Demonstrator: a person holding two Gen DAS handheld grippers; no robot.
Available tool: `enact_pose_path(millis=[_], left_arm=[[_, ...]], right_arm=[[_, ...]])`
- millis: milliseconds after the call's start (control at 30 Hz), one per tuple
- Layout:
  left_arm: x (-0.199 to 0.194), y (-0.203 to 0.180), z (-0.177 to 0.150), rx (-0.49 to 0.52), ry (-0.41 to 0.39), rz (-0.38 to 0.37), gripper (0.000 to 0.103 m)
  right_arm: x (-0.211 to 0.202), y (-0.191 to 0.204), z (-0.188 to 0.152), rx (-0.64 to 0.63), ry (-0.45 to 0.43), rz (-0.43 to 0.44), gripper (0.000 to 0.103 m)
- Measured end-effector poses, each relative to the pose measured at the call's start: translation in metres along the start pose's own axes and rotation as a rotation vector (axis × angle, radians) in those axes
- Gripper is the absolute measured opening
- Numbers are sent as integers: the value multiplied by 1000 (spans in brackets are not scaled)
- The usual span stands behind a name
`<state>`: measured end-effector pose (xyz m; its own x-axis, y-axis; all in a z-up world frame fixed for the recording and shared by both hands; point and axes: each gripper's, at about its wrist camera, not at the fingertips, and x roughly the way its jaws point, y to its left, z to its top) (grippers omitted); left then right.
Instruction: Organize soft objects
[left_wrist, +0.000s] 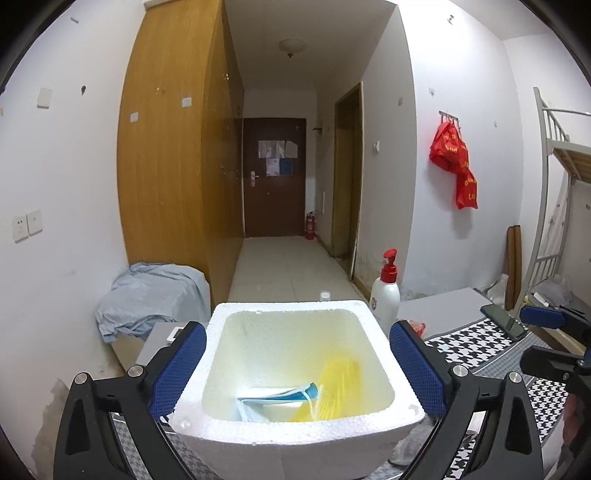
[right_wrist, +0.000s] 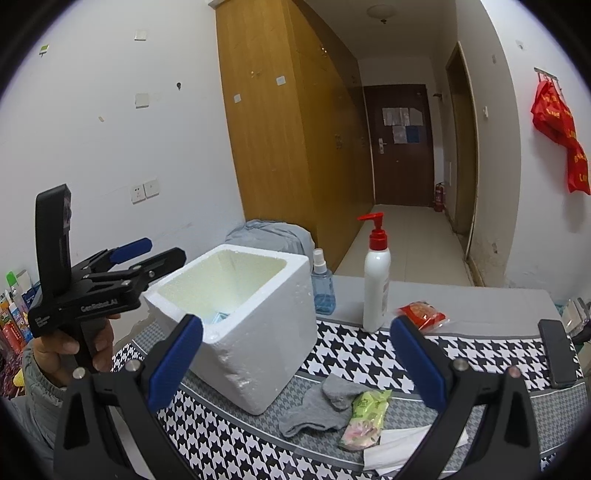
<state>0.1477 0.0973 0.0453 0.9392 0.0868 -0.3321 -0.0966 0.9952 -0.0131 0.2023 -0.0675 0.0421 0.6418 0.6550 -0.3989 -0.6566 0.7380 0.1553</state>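
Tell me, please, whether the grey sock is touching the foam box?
Apart. In the right wrist view the sock lies on the checked cloth in front of the box, with a strip of cloth showing between them.

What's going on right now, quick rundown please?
Left tool open over foam box; mask inside. Right tool open, empty. Grey sock on table, snack packet overlapping it.
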Motion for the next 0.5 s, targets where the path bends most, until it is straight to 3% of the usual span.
enact_pose_path(millis=[500], left_arm=[[-40,-12,-4,-3,-55,-3,102]], right_arm=[[-15,2,-6,-8,-18,-8,103]])
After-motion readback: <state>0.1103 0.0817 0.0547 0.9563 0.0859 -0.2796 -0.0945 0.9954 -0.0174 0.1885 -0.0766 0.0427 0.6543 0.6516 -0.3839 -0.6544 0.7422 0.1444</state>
